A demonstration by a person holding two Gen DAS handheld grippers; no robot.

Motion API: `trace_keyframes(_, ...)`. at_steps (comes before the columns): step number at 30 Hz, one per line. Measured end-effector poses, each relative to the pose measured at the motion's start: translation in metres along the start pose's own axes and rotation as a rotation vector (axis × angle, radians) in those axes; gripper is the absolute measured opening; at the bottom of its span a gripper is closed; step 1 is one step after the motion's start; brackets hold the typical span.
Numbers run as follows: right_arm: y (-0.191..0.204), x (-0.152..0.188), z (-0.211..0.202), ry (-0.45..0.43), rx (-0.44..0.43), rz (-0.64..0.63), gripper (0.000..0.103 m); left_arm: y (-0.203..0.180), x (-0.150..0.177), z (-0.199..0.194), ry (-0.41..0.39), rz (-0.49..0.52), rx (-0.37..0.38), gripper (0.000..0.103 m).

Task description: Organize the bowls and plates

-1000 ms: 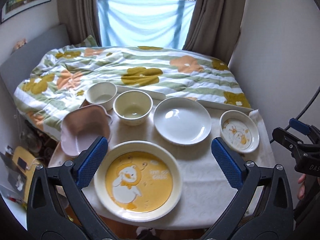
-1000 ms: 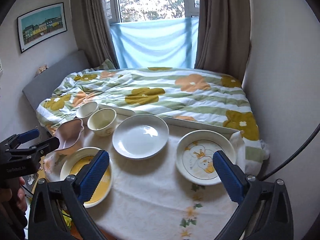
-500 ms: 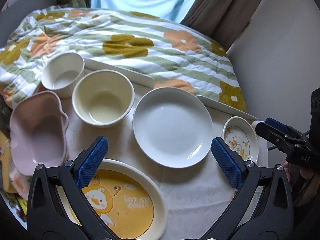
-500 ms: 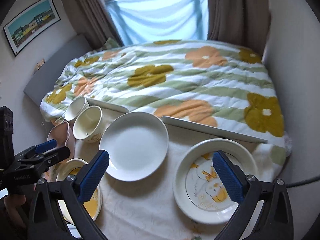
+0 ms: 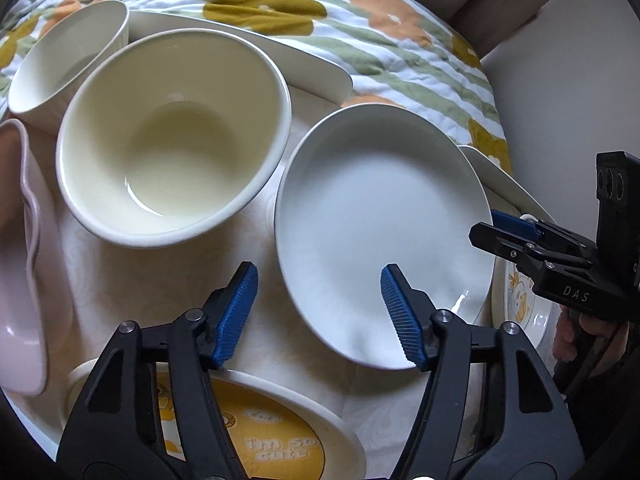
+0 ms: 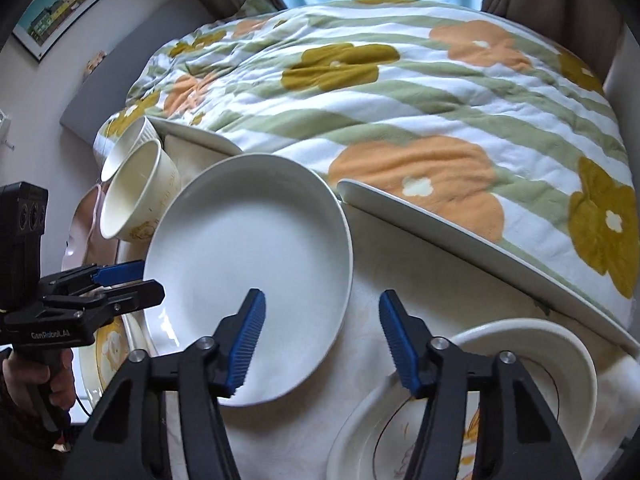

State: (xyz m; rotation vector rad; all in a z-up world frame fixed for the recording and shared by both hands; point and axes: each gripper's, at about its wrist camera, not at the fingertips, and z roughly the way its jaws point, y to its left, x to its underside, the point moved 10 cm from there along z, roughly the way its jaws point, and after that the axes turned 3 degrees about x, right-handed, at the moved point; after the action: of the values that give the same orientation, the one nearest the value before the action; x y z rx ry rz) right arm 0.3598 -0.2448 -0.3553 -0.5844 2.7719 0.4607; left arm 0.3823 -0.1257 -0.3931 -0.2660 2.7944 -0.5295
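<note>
A plain white plate (image 5: 380, 232) (image 6: 248, 256) lies mid-table. My left gripper (image 5: 318, 312) is open, straddling the plate's near left rim. My right gripper (image 6: 320, 334) is open, straddling its right rim. A cream bowl (image 5: 172, 136) (image 6: 136, 196) and a white ribbed bowl (image 5: 68, 60) (image 6: 120, 144) stand to the left. A pink dish (image 5: 20, 264) is at the far left. A yellow duck plate (image 5: 264, 432) lies under my left gripper. A white duck plate (image 6: 500, 412) (image 5: 520, 300) lies under my right gripper.
The dishes stand on a white tablecloth (image 6: 400, 256). Two long white trays (image 6: 460, 236) (image 5: 240, 44) edge the table's far side against a flowered quilt (image 6: 400, 100) on the bed. A wall (image 5: 568, 72) is close on the right.
Both grippers have moved forward and down towards the white plate, from either side. Their jaws now stand narrower than before, still open. No dish has moved.
</note>
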Motion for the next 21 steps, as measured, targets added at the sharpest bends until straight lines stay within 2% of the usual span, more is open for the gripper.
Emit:
trace_keyframes(3,0.0,0.0,0.006,0.016,-0.036,-0.012,0.035,0.002,-0.001,0.003,0.001,-0.001,-0.021,0.051)
trace_keyframes(5,0.0,-0.001,0.008,0.017,-0.041,-0.026,0.034,0.004,-0.001,0.006,0.003,-0.008,-0.036,0.048)
trace_keyframes(9,0.0,-0.002,0.013,0.03,-0.057,-0.04,0.024,0.011,0.002,0.01,0.002,-0.024,-0.062,0.022)
trace_keyframes(10,0.0,-0.003,0.013,0.03,-0.055,-0.045,0.022,0.011,0.002,0.01,0.0,-0.024,-0.057,0.019)
trace_keyframes(13,-0.003,-0.003,0.016,0.039,-0.054,-0.048,0.015,0.012,0.001,0.011,-0.005,-0.036,-0.053,0.018)
trace_keyframes(21,-0.001,-0.004,0.014,0.038,-0.05,-0.06,0.015,0.008,0.0,0.004,-0.023,-0.029,-0.062,0.018)
